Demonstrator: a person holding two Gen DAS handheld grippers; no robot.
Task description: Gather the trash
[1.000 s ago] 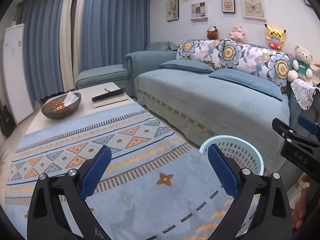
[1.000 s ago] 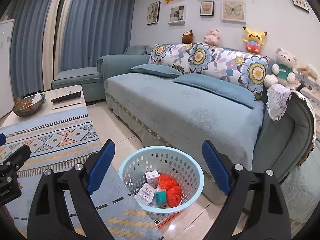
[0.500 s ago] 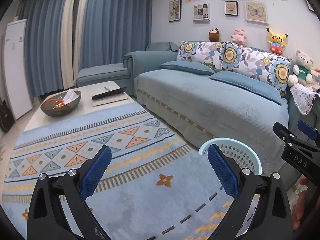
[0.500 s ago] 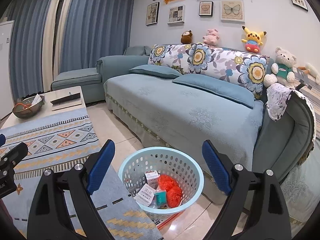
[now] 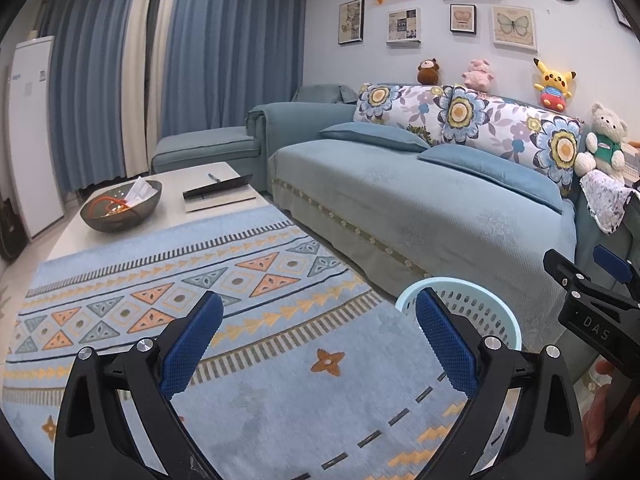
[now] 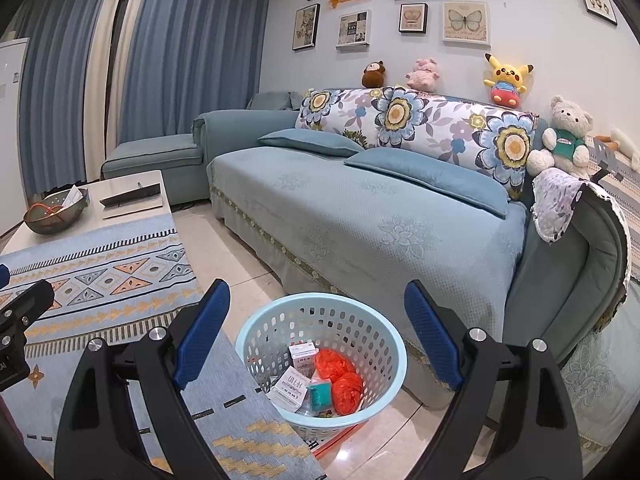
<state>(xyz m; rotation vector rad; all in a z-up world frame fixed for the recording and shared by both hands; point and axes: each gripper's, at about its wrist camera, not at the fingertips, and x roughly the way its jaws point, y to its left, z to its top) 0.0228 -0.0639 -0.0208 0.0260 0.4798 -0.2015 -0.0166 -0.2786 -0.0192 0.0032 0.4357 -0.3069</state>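
Note:
A pale blue perforated basket stands on the tiled floor between the patterned cloth and the sofa. Inside it lie small white cartons, crumpled red-orange wrappers and a teal packet. My right gripper hangs above the basket, open and empty. My left gripper is open and empty over the patterned cloth, with the basket just to its right. The right gripper's tip shows at the right edge of the left wrist view.
A low white table carries the cloth, a dark bowl of odds and ends, and a dark flat device on a notebook. A blue sofa with cushions and plush toys runs along the wall. Curtains hang at the back left.
Both views have shifted only slightly; the grippers stay open and empty, and the basket's contents are unchanged.

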